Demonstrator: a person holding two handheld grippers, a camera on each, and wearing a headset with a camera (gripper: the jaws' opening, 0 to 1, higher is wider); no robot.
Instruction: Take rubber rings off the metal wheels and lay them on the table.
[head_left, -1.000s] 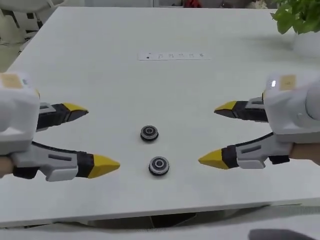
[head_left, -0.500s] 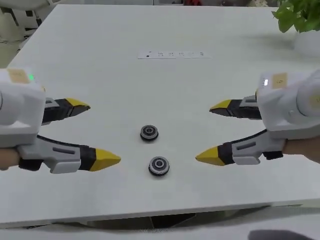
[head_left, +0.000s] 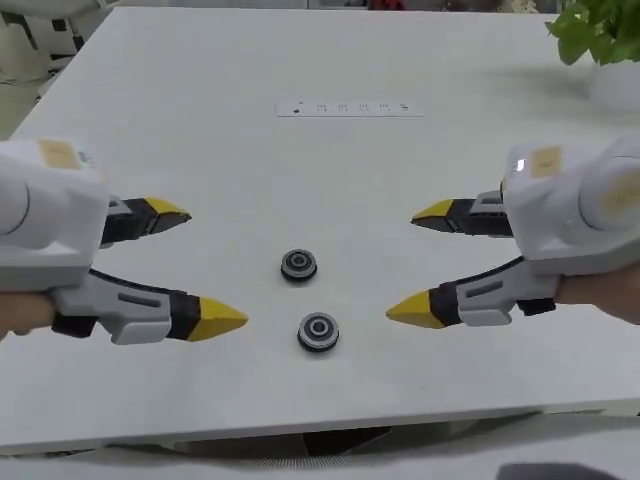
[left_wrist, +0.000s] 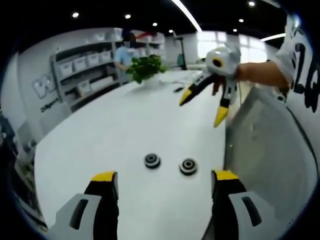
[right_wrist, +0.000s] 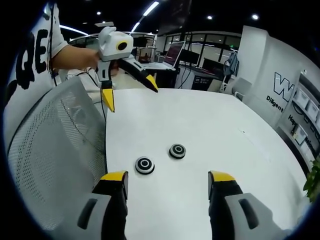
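White desk (head_left: 300, 170) is carrying two metal wheels, both lying flat in the gap between the two claws and touching neither. The left claw (head_left: 212, 267) is hovering above the desk with its yellow-tipped jaws standing wide apart and gripping nothing. The right claw (head_left: 402, 264) is facing it from the opposite side, its jaws likewise spread and gripping nothing.

The far wheel (head_left: 298, 266) is sitting roughly level with the middle of both claws, about midway between them. The near wheel (head_left: 318, 332) is resting just beside it, a little below the lower tips of both claws and closer to the desk edge. The two wheels are lying close together but are not touching. Each is wearing a dark rubber ring (head_left: 302, 333) round its rim.

In the left gripper view both wheels are showing ahead of the open jaws, with the right claw hanging in the air beyond them. In the right gripper view they are lying ahead of that claw's jaws, slightly toward its left jaw.
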